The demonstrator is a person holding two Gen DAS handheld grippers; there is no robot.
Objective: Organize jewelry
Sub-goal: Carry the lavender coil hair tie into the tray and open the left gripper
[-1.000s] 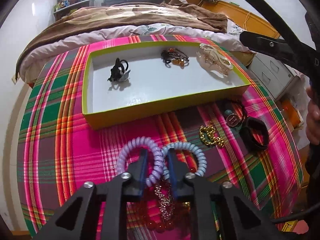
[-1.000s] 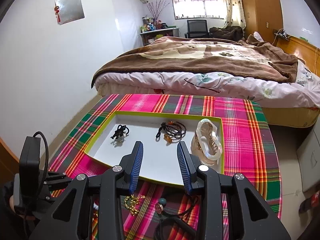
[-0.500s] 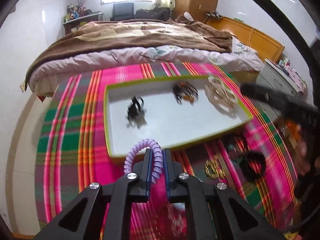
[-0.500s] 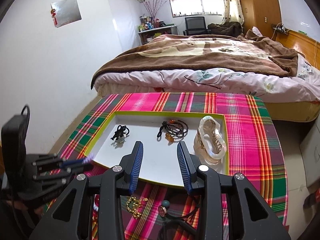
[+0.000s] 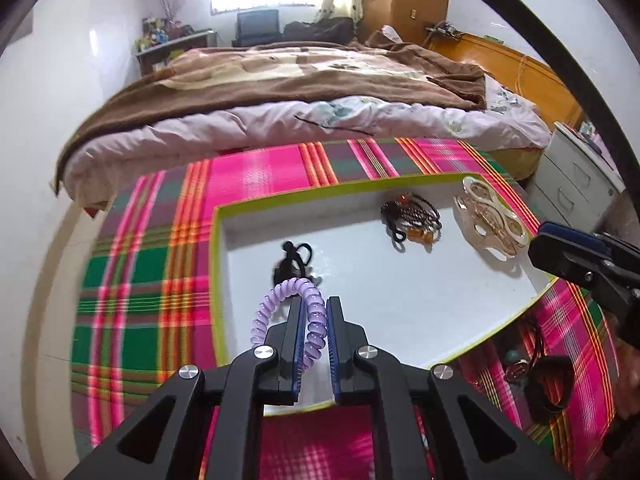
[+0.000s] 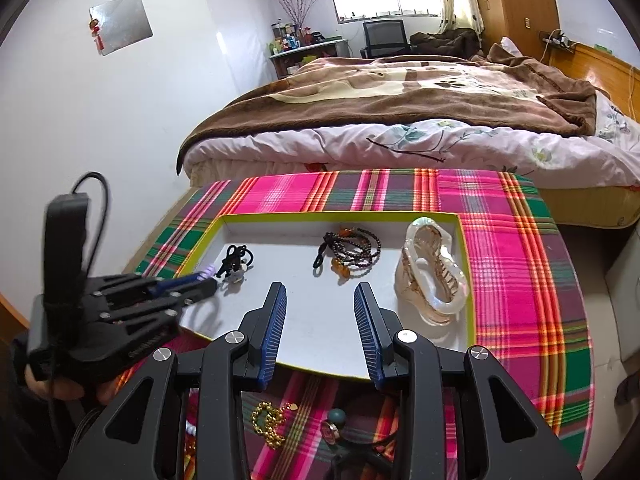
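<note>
One purple spiral hair tie (image 5: 286, 312) is pinched between the closed jaws of the left gripper (image 5: 313, 334), low in the centre of the left wrist view, its loop standing up over the white floor of the green-rimmed tray (image 5: 216, 280). The tray sits on a pink, green and orange plaid tablecloth (image 5: 144, 280) at the foot of a bed (image 5: 300, 92).

Three items lie inside the tray: one black hair tie (image 5: 294, 258) just beyond the purple loop, one bundle of dark beaded bracelets (image 5: 410, 216) right of centre, and one pearly claw clip (image 5: 490, 220) near the right wall.

In the right wrist view, the right gripper (image 6: 322, 326) hovers over the tray's near edge at lower centre, its two blue-padded jaws partly apart with nothing between them.

On the cloth below it, outside the tray, are one gold chain (image 6: 270, 426), one ring with a green bead (image 6: 334, 426) and dark cords that cannot be counted.

A hand (image 6: 60, 388) grips the left tool at lower left.
</note>
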